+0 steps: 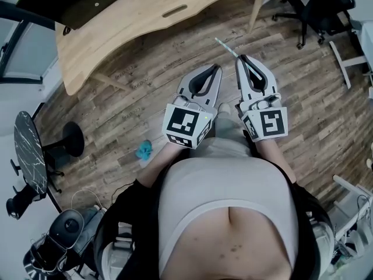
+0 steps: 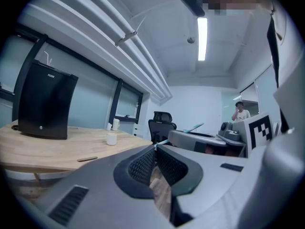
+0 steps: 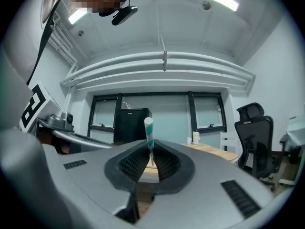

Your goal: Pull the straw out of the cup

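Note:
My right gripper [image 1: 242,60] is shut on a teal-and-white striped straw [image 1: 230,48], which sticks out past its fingertips over the wooden floor. In the right gripper view the straw [image 3: 148,130] stands upright between the pads of that gripper [image 3: 149,154]. The left gripper [image 1: 218,67] is beside it, shut with nothing in it [image 2: 155,149]. Both are held side by side in front of the person's body. A small white cup [image 2: 111,138] stands on the wooden table [image 2: 43,149], far from both grippers; a second cup [image 2: 116,124] is behind it.
A curved wooden table [image 1: 145,16] carries a black box [image 2: 45,101]. Black office chairs [image 1: 315,4] stand at the right. A round dark side table [image 1: 29,150] is at the left, a blue object [image 1: 143,150] lies on the floor. A person [image 2: 240,112] stands far off.

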Motion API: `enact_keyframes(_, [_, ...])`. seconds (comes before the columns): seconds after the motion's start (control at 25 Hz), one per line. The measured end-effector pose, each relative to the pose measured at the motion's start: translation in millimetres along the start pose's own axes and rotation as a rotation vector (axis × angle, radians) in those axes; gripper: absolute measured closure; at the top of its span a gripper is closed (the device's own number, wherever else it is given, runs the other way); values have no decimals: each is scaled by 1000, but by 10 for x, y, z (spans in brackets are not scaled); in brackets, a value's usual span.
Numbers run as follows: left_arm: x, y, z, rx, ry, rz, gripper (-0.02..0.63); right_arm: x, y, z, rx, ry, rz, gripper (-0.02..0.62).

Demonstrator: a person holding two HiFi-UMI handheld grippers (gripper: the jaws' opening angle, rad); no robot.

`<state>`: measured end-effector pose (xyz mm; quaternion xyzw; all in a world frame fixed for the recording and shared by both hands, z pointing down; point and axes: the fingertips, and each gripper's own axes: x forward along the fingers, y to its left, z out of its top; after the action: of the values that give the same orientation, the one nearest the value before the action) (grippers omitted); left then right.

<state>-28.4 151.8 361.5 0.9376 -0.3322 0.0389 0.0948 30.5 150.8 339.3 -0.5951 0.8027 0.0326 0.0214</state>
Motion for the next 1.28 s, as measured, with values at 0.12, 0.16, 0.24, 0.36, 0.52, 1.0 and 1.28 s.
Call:
enact_keyframes(0.12, [-265,16,-19,5,-5,-11,588,-155,263,3,-9,2,-18,552])
enact_keyframes(0.16, [-343,9,-17,6,-8,-13,588,-206,338,10,-10,2,-22,552])
enact_keyframes(0.24, [-492,-25,-19,13,-12,-21,588,-314,473,24,-11,0,-33,552])
enact_keyframes(0.36, [-704,-65,-52,26,-10,-34,588,-461,661,30,-13,1,-53,551])
enact_keyframes(0.52, [-963,-83,-96,24,-9,-48,588,-605,893,44,-11,7,-76,552])
enact_keyframes(1.0, [-1285,-134,-112,30,-23,-51,588,-766,1184,142,-36,4,-74,552])
enact_keyframes(1.28, [-1377,-102,-86,36,-27,-44,588,-730,1302,177,-56,-10,-61,552])
